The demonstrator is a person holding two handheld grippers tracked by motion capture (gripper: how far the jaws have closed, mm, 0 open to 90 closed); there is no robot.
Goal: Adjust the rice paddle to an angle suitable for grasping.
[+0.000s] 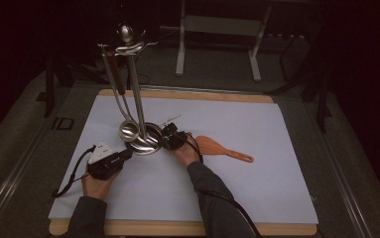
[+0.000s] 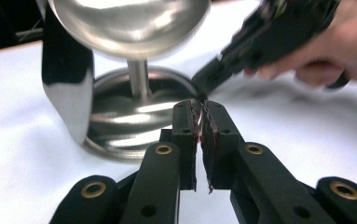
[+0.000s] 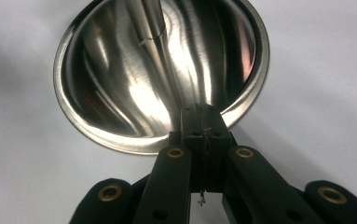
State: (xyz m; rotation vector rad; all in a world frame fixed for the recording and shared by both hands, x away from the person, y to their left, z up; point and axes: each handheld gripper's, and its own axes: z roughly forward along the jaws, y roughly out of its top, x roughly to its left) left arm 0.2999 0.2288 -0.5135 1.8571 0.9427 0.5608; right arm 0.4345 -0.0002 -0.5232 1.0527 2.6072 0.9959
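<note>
**Two hand-held grippers pinch the stand's base rim**

Both jaws sit on the round steel base of the utensil stand. The left hand-held gripper has its jaws drawn together on the base rim at about 7 o'clock in the high view. The right hand-held gripper is likewise clamped on the rim, at about 3 o'clock, its jaws fully together over the thin lip.

The step in hand looks like steadying or shifting the stand by its base. The next move likely calls for both hands to travel together and level, since the tall post carries a hanging ladle that could swing.

A wooden spatula lies just beyond the right hand, at 3 o'clock from the base, and limits sliding that way. The white surface has open room toward 6 o'clock and 9 o'clock; its far edge at 12 o'clock is near.
</note>
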